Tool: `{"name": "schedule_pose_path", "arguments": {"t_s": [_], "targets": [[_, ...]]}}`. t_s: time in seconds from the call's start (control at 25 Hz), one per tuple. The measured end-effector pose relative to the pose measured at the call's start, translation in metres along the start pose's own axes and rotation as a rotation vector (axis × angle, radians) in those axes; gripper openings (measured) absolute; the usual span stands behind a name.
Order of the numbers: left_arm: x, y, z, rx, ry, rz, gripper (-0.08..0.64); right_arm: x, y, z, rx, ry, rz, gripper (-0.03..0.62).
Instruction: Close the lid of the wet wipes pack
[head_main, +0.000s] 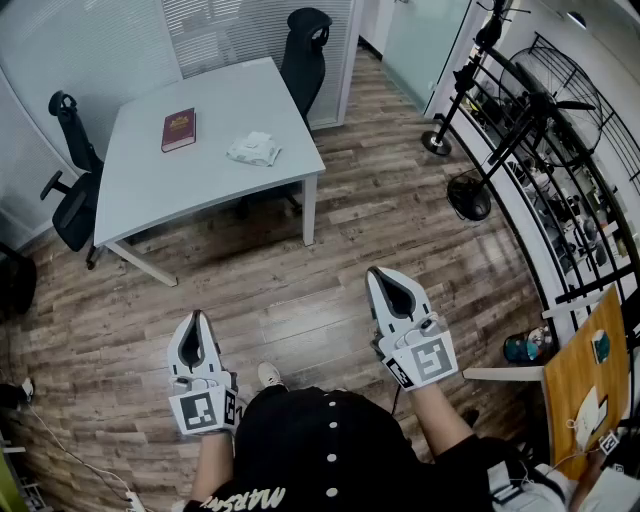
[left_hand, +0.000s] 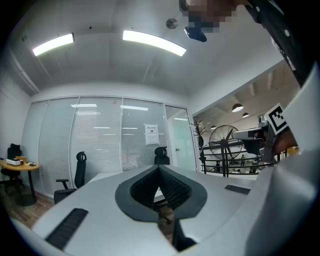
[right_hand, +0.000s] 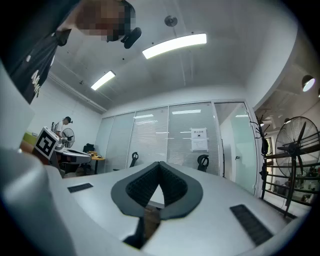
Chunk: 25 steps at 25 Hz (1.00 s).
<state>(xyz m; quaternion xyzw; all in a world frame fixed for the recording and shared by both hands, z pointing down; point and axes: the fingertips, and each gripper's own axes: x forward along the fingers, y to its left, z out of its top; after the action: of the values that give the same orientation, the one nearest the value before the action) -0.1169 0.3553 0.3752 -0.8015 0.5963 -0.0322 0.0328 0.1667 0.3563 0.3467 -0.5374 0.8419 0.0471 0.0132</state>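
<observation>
Both grippers level over the floor, pack out of reach
Left gripper and right gripper: jaws pressed together, nothing between them, above the wood floor. Farther off: white table bearing wet wipes pack near its right edge, red book to the left; black office chair behind.

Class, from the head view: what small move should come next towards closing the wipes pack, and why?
Probably step toward the pale grey table: the white wet wipes pack lies on it, far beyond the shut left tool and right tool, which hang over the wooden floor.
</observation>
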Motion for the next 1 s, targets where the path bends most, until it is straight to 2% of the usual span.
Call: {"name": "schedule_pose_path", "arguments": {"t_s": [0.16,0.36,0.48,0.64,0.92,0.96,1.0], "targets": [[0.003,-0.003,0.000,0.002,0.000,-0.002,0.008,0.001,-0.003,0.000,-0.001,-0.005,0.000,0.028],[0.001,-0.003,-0.001,0.002,-0.002,-0.003,0.008,-0.004,-0.001,0.004,0.106,-0.067,0.037,0.029],[0.001,-0.001,-0.002,0.002,-0.001,-0.003,0.008,-0.004,-0.001,0.001,0.076,-0.053,0.018,0.029],[0.003,0.003,-0.003,0.000,-0.001,-0.001,0.008,-0.003,-0.002,-0.001,0.081,-0.055,-0.003,0.029],[0.006,0.010,-0.005,-0.008,-0.003,-0.004,0.008,0.005,0.006,-0.003,0.078,-0.044,0.015,0.031],[0.007,0.011,-0.005,-0.008,-0.004,-0.004,0.008,0.007,0.005,-0.002,0.089,-0.052,0.006,0.041],[0.008,0.013,-0.005,-0.009,-0.005,-0.004,0.008,0.009,0.004,-0.001,0.102,-0.060,-0.003,0.084]]}}
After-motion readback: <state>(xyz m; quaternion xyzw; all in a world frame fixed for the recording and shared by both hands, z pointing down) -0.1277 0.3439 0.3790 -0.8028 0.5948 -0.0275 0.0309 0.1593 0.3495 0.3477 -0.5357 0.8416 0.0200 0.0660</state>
